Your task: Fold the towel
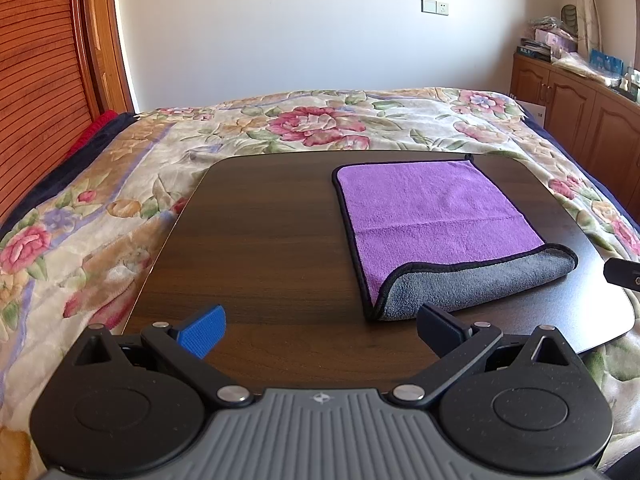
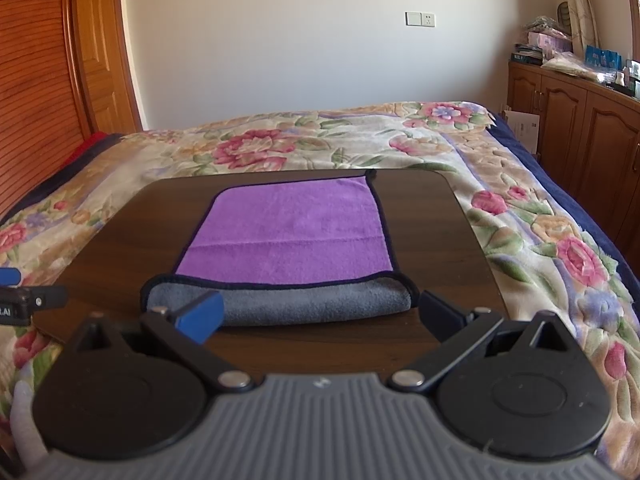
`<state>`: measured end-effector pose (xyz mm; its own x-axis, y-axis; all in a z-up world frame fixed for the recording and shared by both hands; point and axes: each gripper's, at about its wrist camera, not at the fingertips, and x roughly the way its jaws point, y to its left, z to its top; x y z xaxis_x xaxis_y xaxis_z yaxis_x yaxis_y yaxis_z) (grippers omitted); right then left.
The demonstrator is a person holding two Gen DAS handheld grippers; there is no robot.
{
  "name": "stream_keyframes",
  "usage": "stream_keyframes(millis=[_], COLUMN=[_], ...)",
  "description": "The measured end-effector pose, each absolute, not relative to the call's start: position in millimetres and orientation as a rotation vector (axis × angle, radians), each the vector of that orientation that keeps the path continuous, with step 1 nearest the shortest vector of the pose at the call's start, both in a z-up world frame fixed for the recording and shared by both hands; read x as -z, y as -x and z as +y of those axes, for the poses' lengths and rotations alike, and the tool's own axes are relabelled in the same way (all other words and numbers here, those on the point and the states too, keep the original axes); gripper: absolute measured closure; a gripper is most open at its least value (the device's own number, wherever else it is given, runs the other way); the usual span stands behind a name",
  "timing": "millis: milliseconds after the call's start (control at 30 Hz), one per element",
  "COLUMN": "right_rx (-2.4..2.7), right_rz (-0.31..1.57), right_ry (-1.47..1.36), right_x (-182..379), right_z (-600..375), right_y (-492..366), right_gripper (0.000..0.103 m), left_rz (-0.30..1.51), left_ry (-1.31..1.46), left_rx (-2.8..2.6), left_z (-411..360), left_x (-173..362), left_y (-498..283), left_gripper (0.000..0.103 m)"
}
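Observation:
A purple towel [image 1: 432,208] with black trim and a grey underside lies folded on a dark wooden table [image 1: 256,240]; the grey lower layer sticks out along its near edge. In the right wrist view the towel [image 2: 296,232] lies straight ahead. My left gripper [image 1: 320,330] is open and empty above the table, left of the towel's near corner. My right gripper [image 2: 320,314] is open and empty, just in front of the towel's grey near edge [image 2: 280,304]. Its tip shows at the right edge of the left wrist view [image 1: 622,272].
The table stands on a bed with a floral blanket [image 1: 312,124]. A wooden wardrobe [image 1: 44,72] is at the left, wooden cabinets [image 2: 580,128] with clutter on top at the right, a white wall behind.

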<state>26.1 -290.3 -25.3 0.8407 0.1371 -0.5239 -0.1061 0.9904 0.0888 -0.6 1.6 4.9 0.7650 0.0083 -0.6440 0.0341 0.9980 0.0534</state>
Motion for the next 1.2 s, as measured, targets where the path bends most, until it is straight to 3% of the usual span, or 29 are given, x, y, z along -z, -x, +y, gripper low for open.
stream_keyframes(millis=[1200], right_rx=[-0.127], right_rz=[0.564], right_ry=[-0.060], right_x=[28.5], right_z=[-291.3], right_y=[-27.1], right_gripper=[0.000], left_rz=[0.696], left_ry=[-0.067], left_rx=[0.013], left_z=[1.6], left_x=[-5.7], left_y=[1.6], left_gripper=[0.003])
